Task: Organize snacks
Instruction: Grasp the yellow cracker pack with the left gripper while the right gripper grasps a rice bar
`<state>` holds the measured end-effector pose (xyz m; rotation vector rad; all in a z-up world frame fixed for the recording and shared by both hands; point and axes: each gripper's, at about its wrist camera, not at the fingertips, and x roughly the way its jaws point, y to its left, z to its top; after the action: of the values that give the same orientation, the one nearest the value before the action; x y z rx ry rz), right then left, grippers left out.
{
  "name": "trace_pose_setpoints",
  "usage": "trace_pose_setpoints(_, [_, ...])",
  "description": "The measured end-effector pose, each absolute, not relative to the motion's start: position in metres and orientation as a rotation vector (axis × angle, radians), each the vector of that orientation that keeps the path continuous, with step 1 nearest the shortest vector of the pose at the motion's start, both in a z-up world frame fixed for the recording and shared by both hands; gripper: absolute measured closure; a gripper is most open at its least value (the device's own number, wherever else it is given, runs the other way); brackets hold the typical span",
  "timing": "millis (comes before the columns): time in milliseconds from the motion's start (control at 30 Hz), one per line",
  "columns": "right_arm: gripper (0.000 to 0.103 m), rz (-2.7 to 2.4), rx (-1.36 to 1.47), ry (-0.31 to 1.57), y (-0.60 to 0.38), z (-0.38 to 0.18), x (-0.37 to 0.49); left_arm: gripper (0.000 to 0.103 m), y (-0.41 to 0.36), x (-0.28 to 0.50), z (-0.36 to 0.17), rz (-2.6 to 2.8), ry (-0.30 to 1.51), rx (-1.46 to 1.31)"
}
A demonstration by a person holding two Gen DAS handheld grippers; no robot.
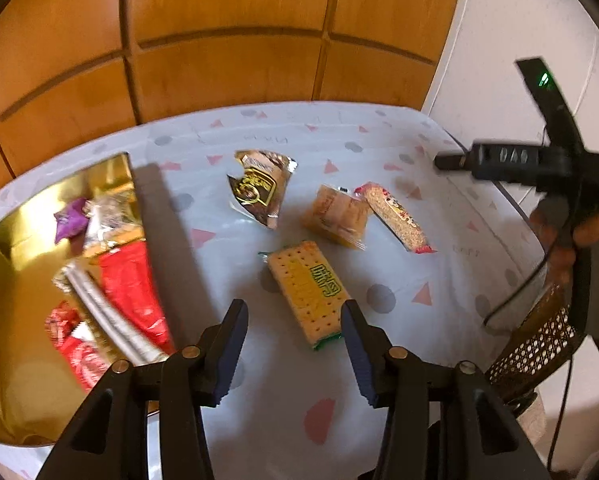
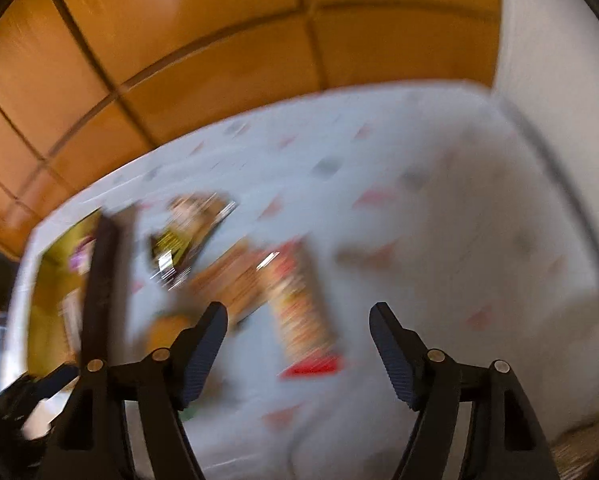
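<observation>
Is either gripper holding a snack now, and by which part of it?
Nothing is held. The left gripper and the right gripper are both open and empty above the table.

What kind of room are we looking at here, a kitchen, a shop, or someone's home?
Most likely a home. A small table with a patterned cloth stands against wooden cabinet doors, next to a white wall. Wrapped snacks lie loose on it beside a gold gift box partly filled with more.

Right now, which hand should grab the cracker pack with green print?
Left. Its tool is open with the cracker pack lying just ahead between the fingers; the right tool faces the red-ended bar instead.
</observation>
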<state>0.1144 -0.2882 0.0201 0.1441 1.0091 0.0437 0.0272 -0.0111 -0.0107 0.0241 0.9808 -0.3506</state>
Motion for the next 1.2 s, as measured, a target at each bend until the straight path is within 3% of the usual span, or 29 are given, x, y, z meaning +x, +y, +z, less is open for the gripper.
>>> trace_pose_setpoints(33, [0.025, 0.026, 0.126, 0.996, -0.292, 0.024, 0.120, 0.044, -0.015, 0.031, -0.014, -0.355, 0.996, 0.021])
trace_pose_setpoints(267, [0.020, -0.092, 0.021, 0.928, -0.328, 0.020, 0.158, 0.036, -0.041, 0.055, -0.038, -0.317, 1.091, 0.054])
trace_pose_setpoints(367, [0.020, -0.078, 0.054, 0.909, -0.331, 0.023, 0.160, 0.028, -0.047, 0.067, -0.046, -0.284, 1.101, 0.047])
trace_pose_setpoints(733, [0.018, -0.018, 0.075, 0.942, -0.315, 0.011, 0.162, 0.027, -0.053, 0.095, -0.079, -0.218, 1.177, 0.032])
trace_pose_setpoints(800, [0.018, -0.022, 0.086, 0.946, -0.316, 0.010, 0.162, 0.030, -0.055, 0.094, -0.081, -0.215, 1.165, 0.042])
trace_pose_setpoints(867, [0.018, -0.023, 0.088, 0.947, -0.316, 0.010, 0.162, 0.051, -0.055, 0.090, -0.081, -0.222, 1.137, 0.055])
trace_pose_setpoints(900, [0.018, -0.023, 0.085, 0.948, -0.315, 0.010, 0.162, 0.054, -0.054, 0.088, -0.080, -0.217, 1.128, 0.064])
trace_pose_setpoints(1033, [0.018, -0.003, 0.040, 0.970, -0.306, 0.005, 0.163, 0.056, -0.052, 0.074, -0.079, -0.246, 1.107, 0.102])
trace_pose_setpoints(1200, [0.027, 0.080, -0.014, 1.019, -0.289, -0.005, 0.162, 0.056, -0.049, 0.049, -0.081, -0.284, 1.055, 0.141])
